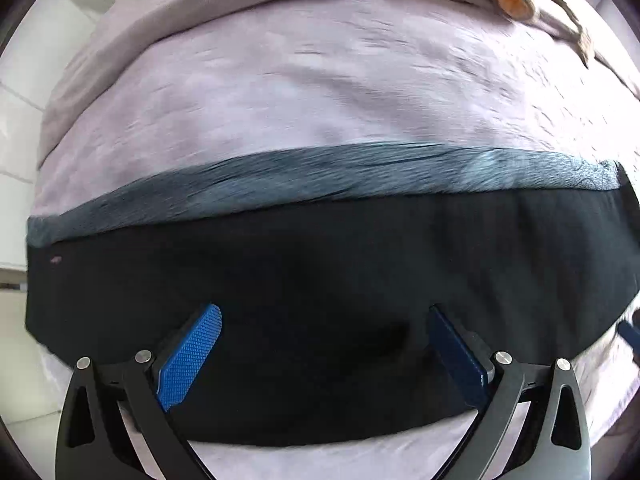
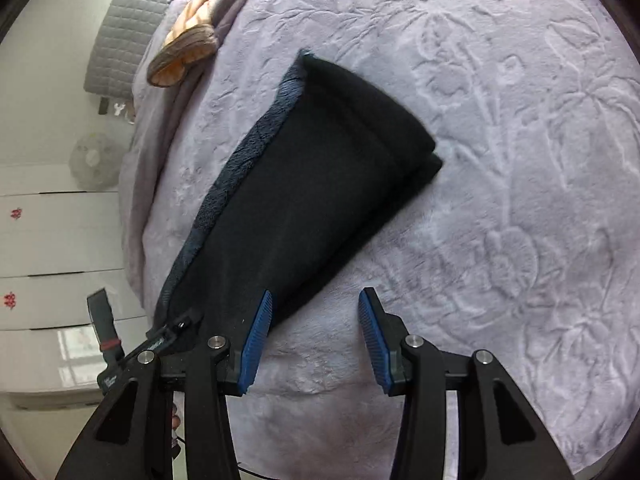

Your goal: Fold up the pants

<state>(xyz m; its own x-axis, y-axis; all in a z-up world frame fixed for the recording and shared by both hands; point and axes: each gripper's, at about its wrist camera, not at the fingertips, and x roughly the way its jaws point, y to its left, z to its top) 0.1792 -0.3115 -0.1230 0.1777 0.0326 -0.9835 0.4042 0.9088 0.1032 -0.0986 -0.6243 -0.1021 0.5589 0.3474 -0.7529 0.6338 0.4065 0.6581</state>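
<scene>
Pants point(image 2: 304, 184), black and folded into a long strip, lie flat on the lilac bedspread point(image 2: 520, 160). Left gripper point(image 1: 325, 352) hangs straight above them, its blue fingers point(image 1: 192, 356) spread wide and holding nothing. Right gripper point(image 2: 316, 340) has its fingers point(image 2: 256, 344) parted and empty, one by the strip's near edge. A grey fleece lining point(image 1: 280, 188) shows along the strip's edge.

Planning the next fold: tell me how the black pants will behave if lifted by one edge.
The black pants would probably drape limply; they lie flat in soft folded layers on the lilac bedspread. The fuzzy lining suggests thick, fairly grippy fabric. Layers may slide apart if only the top one is pinched.
</scene>
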